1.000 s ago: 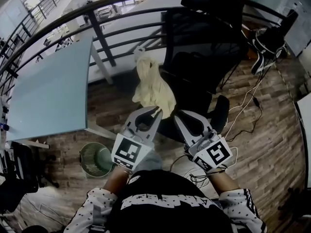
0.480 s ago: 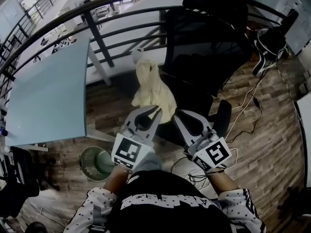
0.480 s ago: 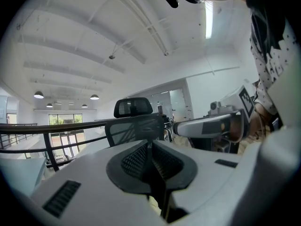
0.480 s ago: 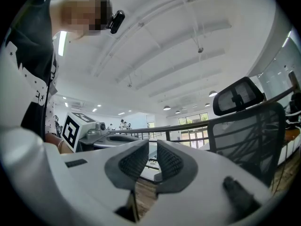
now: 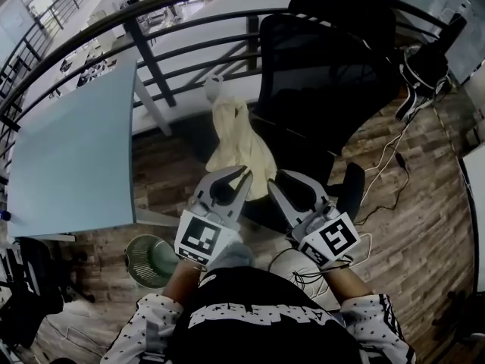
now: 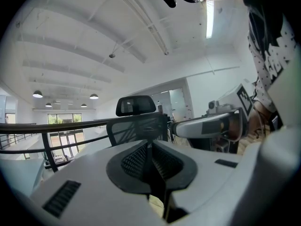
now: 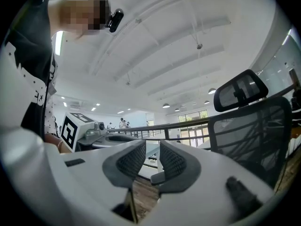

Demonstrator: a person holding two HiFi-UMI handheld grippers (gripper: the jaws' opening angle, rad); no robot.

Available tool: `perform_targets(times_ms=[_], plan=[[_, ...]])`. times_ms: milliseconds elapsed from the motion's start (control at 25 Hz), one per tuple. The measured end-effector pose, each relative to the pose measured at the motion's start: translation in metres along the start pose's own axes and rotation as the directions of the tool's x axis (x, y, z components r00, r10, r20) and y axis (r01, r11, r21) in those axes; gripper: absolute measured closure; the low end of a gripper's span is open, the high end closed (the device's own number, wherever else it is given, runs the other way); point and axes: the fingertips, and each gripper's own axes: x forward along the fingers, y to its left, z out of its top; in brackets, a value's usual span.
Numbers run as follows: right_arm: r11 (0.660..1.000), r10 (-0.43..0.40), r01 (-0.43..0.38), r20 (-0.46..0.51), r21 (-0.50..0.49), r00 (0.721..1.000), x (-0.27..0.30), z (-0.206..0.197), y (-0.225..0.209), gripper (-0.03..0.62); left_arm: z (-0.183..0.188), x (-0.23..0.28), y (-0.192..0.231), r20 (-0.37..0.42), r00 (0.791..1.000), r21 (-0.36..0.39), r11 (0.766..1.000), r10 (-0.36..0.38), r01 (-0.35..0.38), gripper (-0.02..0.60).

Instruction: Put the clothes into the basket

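A pale yellow garment (image 5: 237,139) hangs off the front left of a black mesh office chair (image 5: 326,74), down towards the wooden floor. A round green basket (image 5: 149,260) stands on the floor at the lower left, beside my left arm. My left gripper (image 5: 246,174) is held just short of the garment's lower edge; its ribbed pads (image 6: 141,160) meet, so it is shut and empty. My right gripper (image 5: 273,184) is alongside it, in front of the chair seat. Its jaws are opening, with a narrow gap between the pads (image 7: 174,161) and nothing in it.
A light blue table (image 5: 68,142) fills the left side, its corner close above the basket. A dark metal railing (image 5: 189,44) runs behind the chair. White and black cables (image 5: 386,173) trail over the floor at the right, below a dark bag (image 5: 420,67).
Both grippers have edged forward towards the chair and garment. The right gripper's jaws, closed before, now stand slightly apart. The left gripper stays shut.
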Motion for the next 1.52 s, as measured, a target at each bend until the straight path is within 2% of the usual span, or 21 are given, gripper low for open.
perform_targets(times_ms=[800,1160,1520], plan=[[0.998,-0.059,0.058,-0.036,-0.034,0.998,0.052,-0.002,-0.027,0.493,-0.007,0.024,0.056,0.012,0.999,0.003,0.999,-0.046,0.046,0.563],[0.996,-0.085,0.083,-0.035,-0.038,0.996,0.078,0.000,-0.023,0.491,-0.010,0.024,0.080,0.029,0.997,0.008,0.998,-0.068,0.068,0.563],[0.996,-0.067,0.063,-0.067,-0.060,0.996,0.085,-0.011,-0.021,0.487,-0.018,0.022,0.086,0.027,0.998,-0.004,0.998,-0.065,0.065,0.561]])
